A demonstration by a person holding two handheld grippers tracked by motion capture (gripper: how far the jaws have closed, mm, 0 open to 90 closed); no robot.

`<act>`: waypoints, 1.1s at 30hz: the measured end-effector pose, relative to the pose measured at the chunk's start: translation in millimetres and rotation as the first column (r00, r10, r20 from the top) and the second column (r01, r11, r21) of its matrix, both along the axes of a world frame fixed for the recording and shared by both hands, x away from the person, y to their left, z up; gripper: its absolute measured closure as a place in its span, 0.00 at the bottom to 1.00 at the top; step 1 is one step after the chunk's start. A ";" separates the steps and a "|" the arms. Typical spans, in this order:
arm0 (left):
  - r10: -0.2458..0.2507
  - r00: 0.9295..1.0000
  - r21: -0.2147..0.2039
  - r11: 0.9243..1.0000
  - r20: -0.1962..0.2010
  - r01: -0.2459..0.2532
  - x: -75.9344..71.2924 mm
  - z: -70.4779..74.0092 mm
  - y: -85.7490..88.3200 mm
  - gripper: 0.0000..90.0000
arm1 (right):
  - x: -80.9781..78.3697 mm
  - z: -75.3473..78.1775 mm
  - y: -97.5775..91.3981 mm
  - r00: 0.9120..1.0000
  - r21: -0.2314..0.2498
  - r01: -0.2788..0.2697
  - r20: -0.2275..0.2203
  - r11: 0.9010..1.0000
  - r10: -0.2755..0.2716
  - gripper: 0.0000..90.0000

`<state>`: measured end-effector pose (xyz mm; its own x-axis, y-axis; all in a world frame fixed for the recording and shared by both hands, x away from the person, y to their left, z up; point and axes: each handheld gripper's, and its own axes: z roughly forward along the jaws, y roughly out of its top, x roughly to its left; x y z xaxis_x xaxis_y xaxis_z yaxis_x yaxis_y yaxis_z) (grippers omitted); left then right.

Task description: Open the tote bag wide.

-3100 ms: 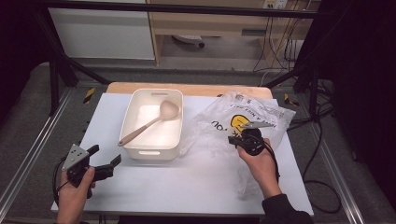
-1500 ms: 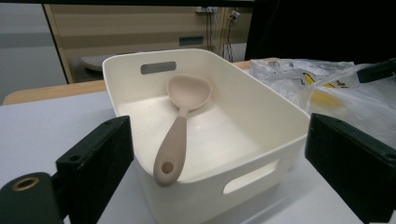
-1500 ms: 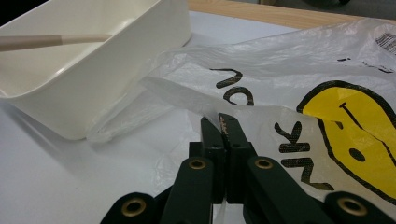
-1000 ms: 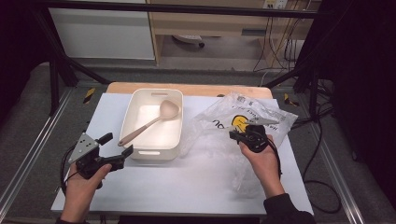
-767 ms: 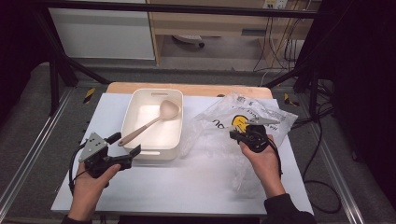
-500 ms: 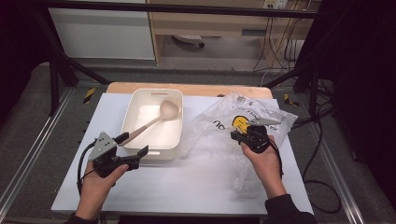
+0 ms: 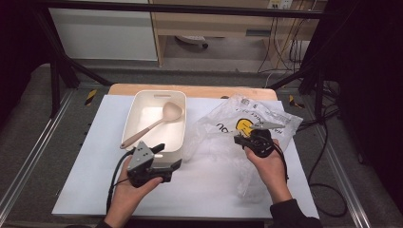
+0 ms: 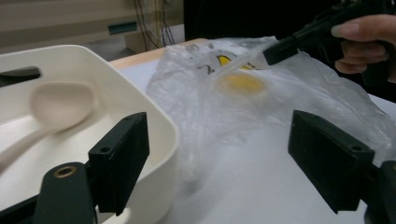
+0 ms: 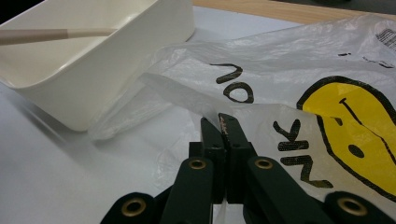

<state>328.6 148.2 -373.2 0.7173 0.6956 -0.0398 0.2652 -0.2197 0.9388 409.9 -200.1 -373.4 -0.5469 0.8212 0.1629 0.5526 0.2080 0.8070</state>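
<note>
Your right gripper (image 7: 239, 139) has its jaws pressed together, pinching a fold of the clear plastic bag (image 7: 247, 123) (yellow smiley print, black lettering), which lies crumpled on the white table (image 7: 85, 180), right of centre, its left edge touching the tub. Your left gripper (image 7: 167, 156) sits at the front right corner of the white tub (image 7: 142, 107), jaws spread w/ nothing between them; they've just been closing a bit. A beige ladle (image 7: 157, 121) lies in the tub, handle propped over the front-left rim.
</note>
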 end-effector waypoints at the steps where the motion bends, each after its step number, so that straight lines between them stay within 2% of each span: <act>1: -0.012 1.000 0.005 1.000 -0.006 0.012 0.8 -2.6 -5.9 0.23 | -0.4 0.1 0.1 1.000 0.001 -0.001 -0.002 1.000 0.001 1.00; 7: -0.064 0.998 0.036 0.997 -0.024 0.064 7.7 -18.1 -38.8 0.23 | -1.3 -0.7 1.3 1.000 0.000 -0.008 -0.006 1.000 0.008 1.00; 10: -0.086 0.996 0.047 0.995 -0.033 0.088 13.1 -26.3 -53.7 0.27 | -1.8 -1.3 1.9 1.000 -0.001 -0.010 -0.006 1.000 0.010 1.00; 12: -0.101 0.994 0.057 0.993 -0.049 0.104 17.9 -31.9 -63.3 0.44 | -2.2 -1.7 1.9 1.000 -0.002 -0.012 -0.007 1.000 0.012 1.00; 15: -0.106 0.992 0.063 0.992 -0.070 0.110 26.8 -40.9 -76.2 0.54 | -3.1 -1.8 1.7 1.000 0.001 -0.012 -0.012 1.000 0.012 1.00; 18: -0.103 0.992 0.083 0.991 -0.078 0.109 35.7 -48.6 -88.9 0.60 | -3.9 -1.4 1.3 1.000 0.003 -0.014 -0.013 1.000 0.014 1.00; 21: -0.086 0.994 0.083 0.992 -0.064 0.091 44.6 -53.9 -101.2 0.70 | -4.2 -1.0 0.3 1.000 0.005 -0.014 -0.016 1.000 0.014 1.00; 23: -0.070 0.996 0.112 0.991 -0.060 0.077 51.7 -58.2 -108.7 0.78 | -4.0 -1.1 0.0 1.000 0.006 -0.016 -0.017 1.000 0.017 1.00; 26: -0.064 0.994 0.131 0.989 -0.084 0.075 63.1 -66.7 -117.9 0.87 | -3.9 -1.2 0.2 1.000 0.007 -0.017 -0.021 1.000 0.017 1.00; 29: -0.033 0.995 0.191 0.980 -0.098 0.052 72.7 -75.1 -125.9 0.95 | -3.9 -0.8 -0.1 1.000 0.007 -0.020 -0.024 1.000 0.020 1.00; 31: -0.031 0.991 0.185 0.981 -0.132 0.056 77.7 -79.0 -129.4 0.97 | -3.7 -0.5 -0.6 1.000 0.008 -0.020 -0.020 1.000 0.020 1.00; 33: -0.030 0.989 0.202 0.978 -0.143 0.059 80.7 -81.9 -133.3 0.99 | -3.7 0.2 -1.6 1.000 0.010 -0.019 -0.022 1.000 0.019 1.00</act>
